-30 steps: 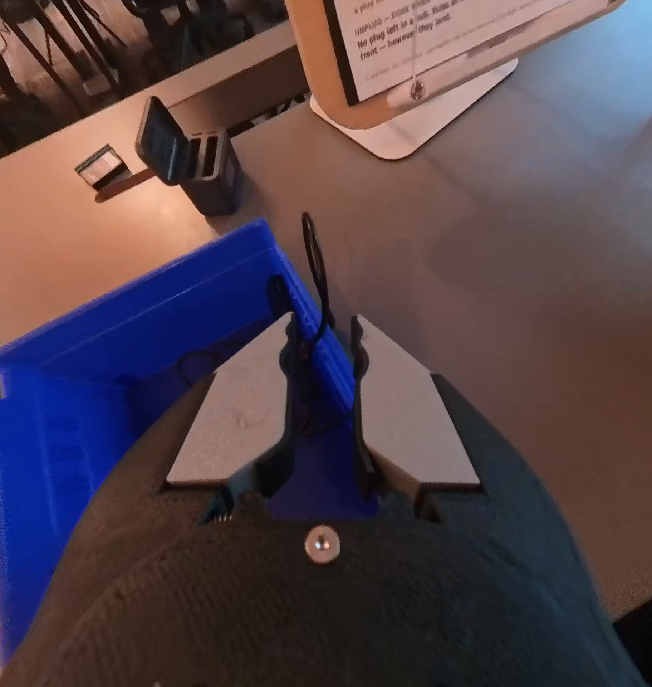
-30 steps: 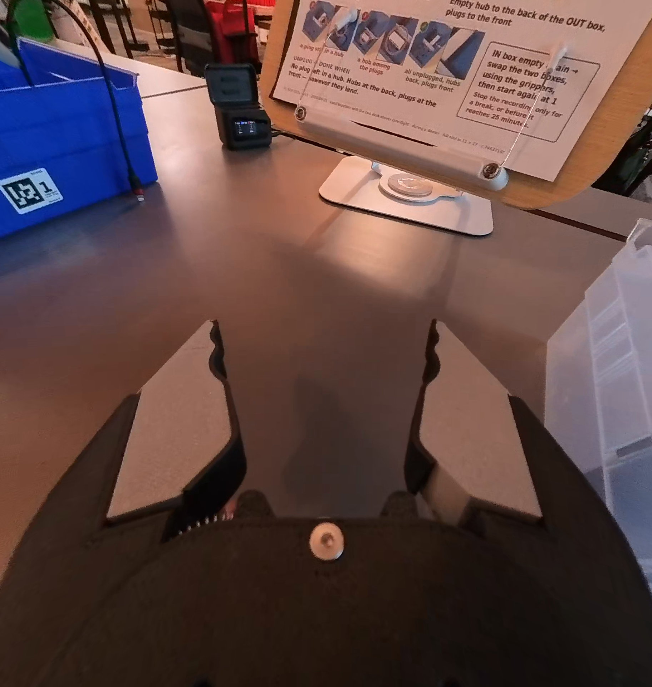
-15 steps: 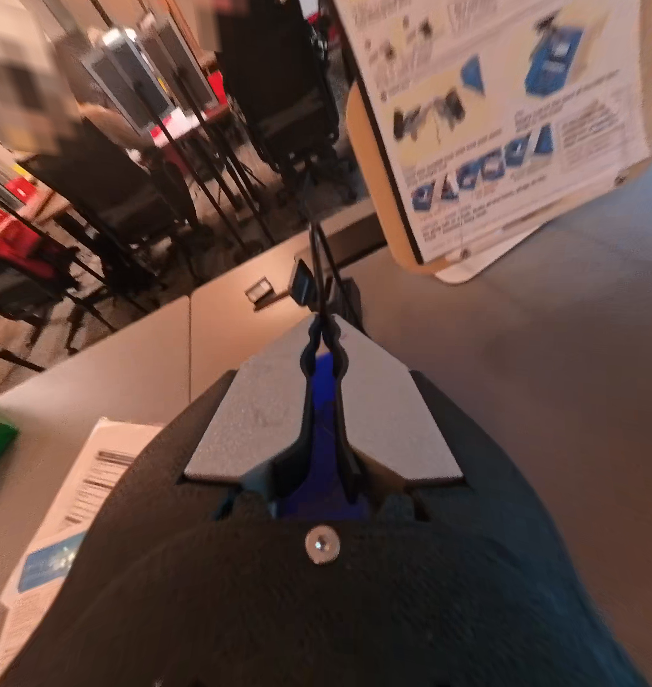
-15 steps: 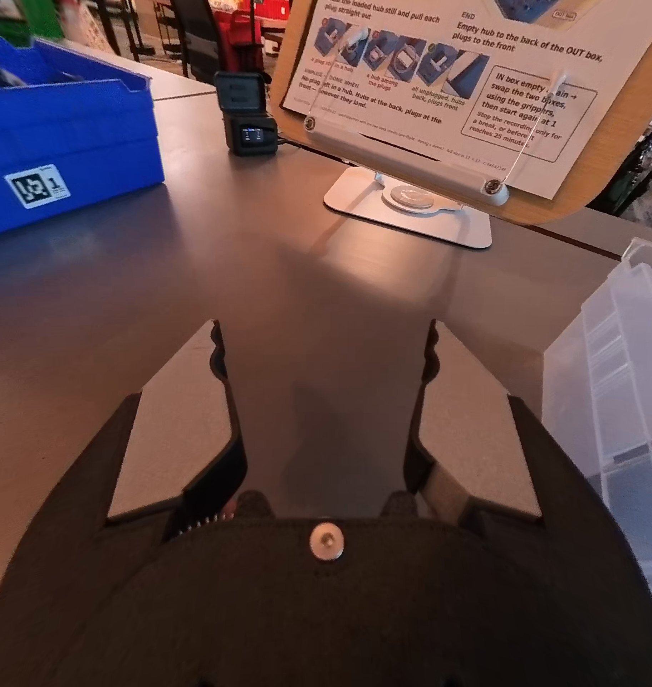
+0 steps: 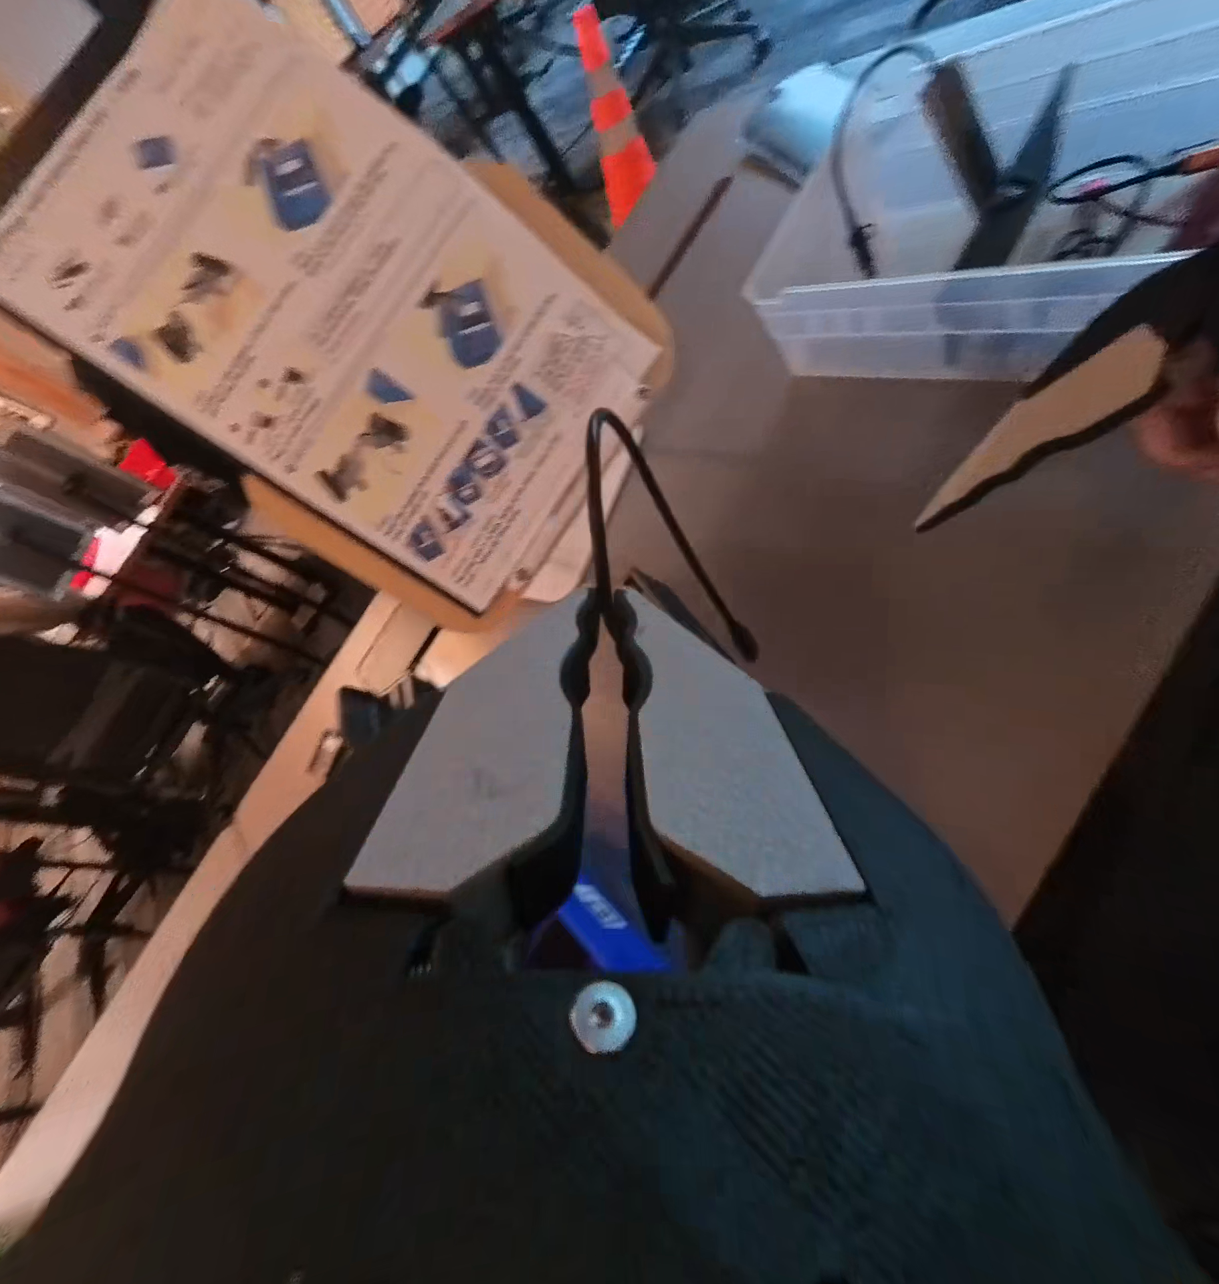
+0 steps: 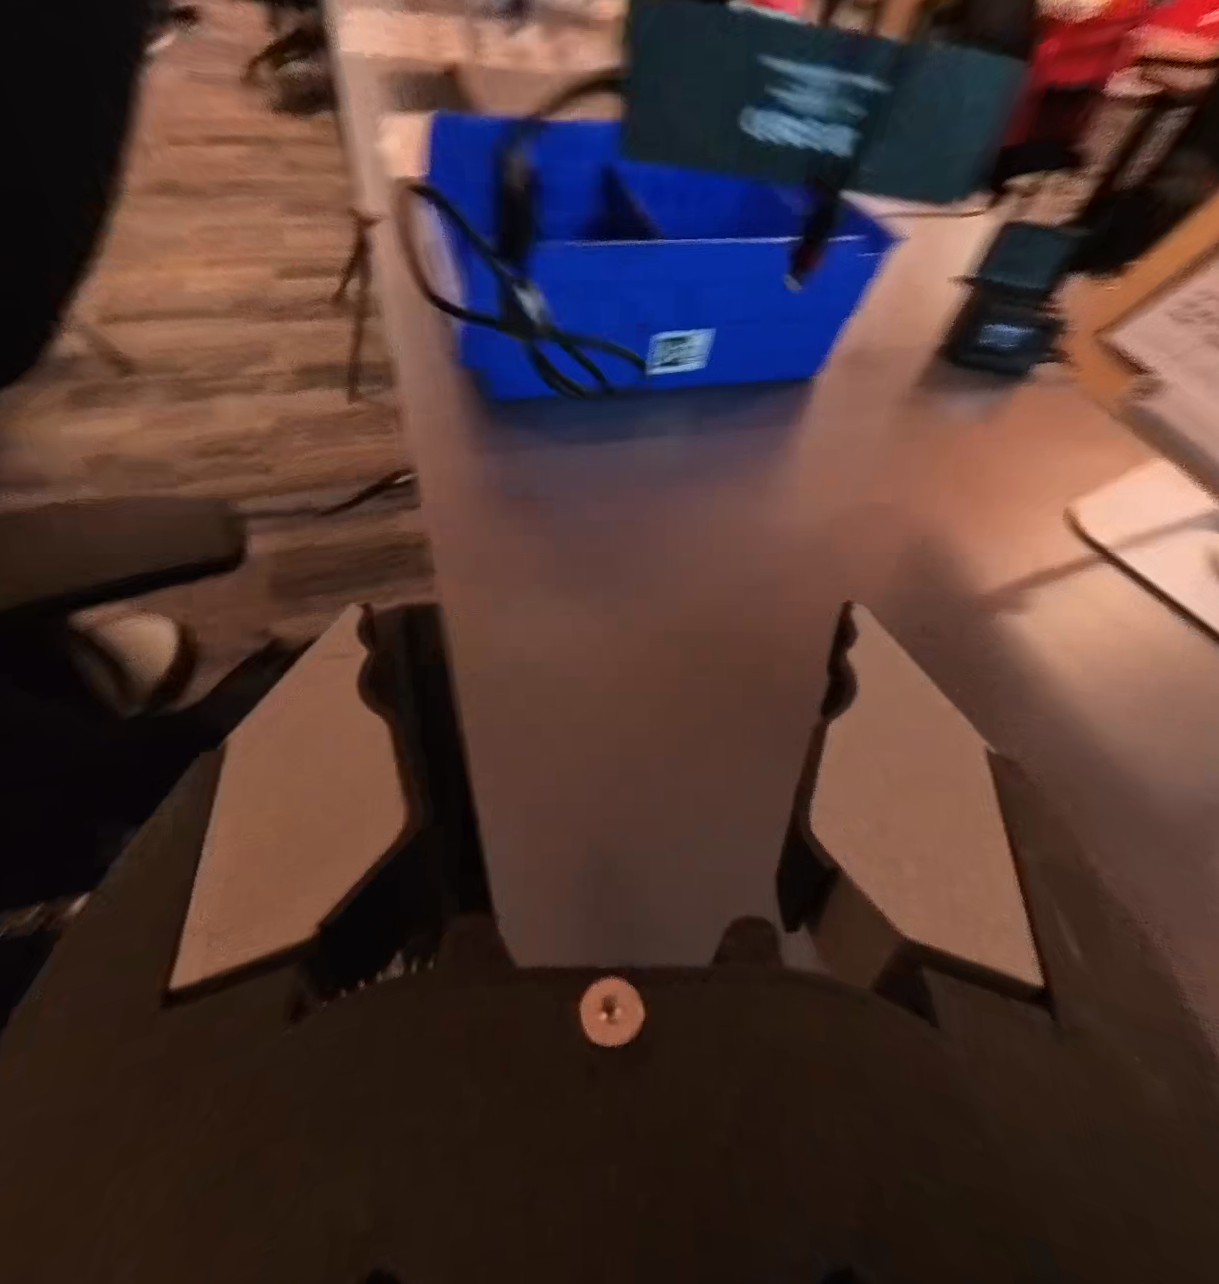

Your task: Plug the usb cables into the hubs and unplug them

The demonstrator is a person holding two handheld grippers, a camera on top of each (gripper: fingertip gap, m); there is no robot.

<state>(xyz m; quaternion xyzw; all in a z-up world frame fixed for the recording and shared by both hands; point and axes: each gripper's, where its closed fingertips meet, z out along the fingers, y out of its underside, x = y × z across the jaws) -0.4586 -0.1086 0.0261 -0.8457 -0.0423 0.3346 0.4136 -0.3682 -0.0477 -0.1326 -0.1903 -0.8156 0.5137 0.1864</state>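
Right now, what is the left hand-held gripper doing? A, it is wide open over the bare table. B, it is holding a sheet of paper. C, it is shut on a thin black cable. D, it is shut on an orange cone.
C: the left hand-held gripper has its fingertips pinched together on the thin black cable, which loops up out of them and bends back down.

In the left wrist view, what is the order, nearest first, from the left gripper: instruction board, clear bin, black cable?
1. Black cable: pinched at the left gripper's tips, looping above.
2. Instruction board: behind, upper left.
3. Clear bin: farthest, upper right on the table.
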